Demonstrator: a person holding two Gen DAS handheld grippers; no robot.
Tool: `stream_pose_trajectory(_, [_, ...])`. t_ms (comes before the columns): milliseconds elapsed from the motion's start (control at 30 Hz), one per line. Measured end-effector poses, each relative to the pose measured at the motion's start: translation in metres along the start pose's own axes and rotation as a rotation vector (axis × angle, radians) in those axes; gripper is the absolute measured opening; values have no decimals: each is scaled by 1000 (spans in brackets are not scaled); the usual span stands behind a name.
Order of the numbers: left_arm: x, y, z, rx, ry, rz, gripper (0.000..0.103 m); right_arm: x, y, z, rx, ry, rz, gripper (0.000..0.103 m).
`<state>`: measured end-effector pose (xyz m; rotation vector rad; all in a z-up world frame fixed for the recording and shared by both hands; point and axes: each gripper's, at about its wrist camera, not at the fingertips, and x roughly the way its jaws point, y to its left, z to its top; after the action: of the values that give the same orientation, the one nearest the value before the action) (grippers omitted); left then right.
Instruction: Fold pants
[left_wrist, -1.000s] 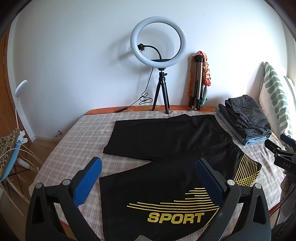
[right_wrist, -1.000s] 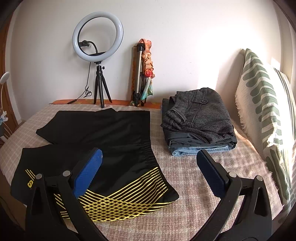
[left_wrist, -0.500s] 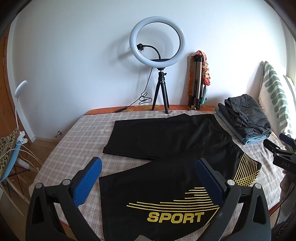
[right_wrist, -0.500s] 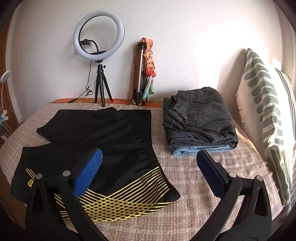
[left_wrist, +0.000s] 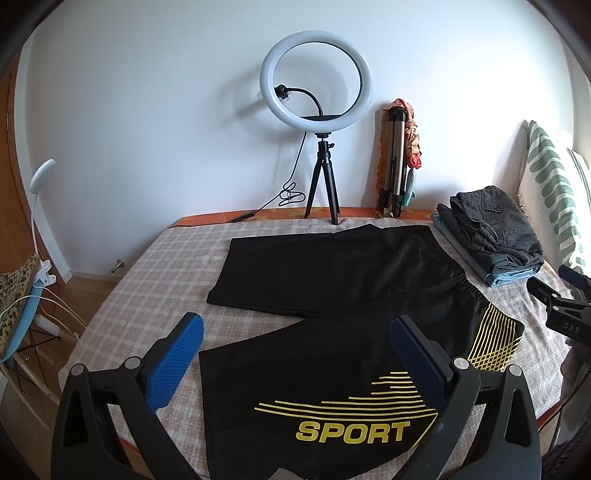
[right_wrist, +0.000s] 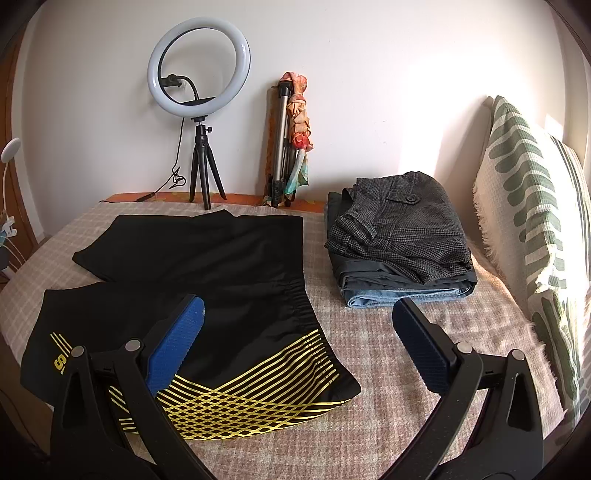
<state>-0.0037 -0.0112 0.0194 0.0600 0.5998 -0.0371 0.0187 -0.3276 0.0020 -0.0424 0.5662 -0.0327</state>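
Fisheye bending rounds off the left wrist view, and the near hem of the pants (left_wrist: 332, 295) runs out of sight under the bottom edge. The pants are black shorts, spread flat on a checked bed cover (left_wrist: 155, 273), two legs parted in a V, a yellow "SPORT" print and thin yellow stripes on the near leg, a gathered elastic waist at the right. The left gripper (left_wrist: 295, 341) hangs above the near leg, jaws wide apart, holding nothing; its pads are blue and ribbed. At the right edge only part of the right gripper (left_wrist: 557, 306) shows.

In the right wrist view, the left pad covers part of the pants (right_wrist: 221, 258), and the print is cut to one letter. The right gripper (right_wrist: 295, 321) is spread wide and empty over the waist corner with its yellow lattice. A stack (right_wrist: 399, 240) of folded clothes, grey tweed over denim, lies beside the waist, apart from it. A ring light (right_wrist: 199, 62) stands at the wall.
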Motion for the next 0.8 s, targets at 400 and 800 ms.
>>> stream_pose_trajectory(400, [1, 1, -2, 1, 2, 1, 103, 1, 1, -1, -2, 5, 1, 103])
stream_pose_trajectory(800, [2, 3, -7, 14, 16, 4, 103, -4, 7, -5, -33, 13, 22, 103])
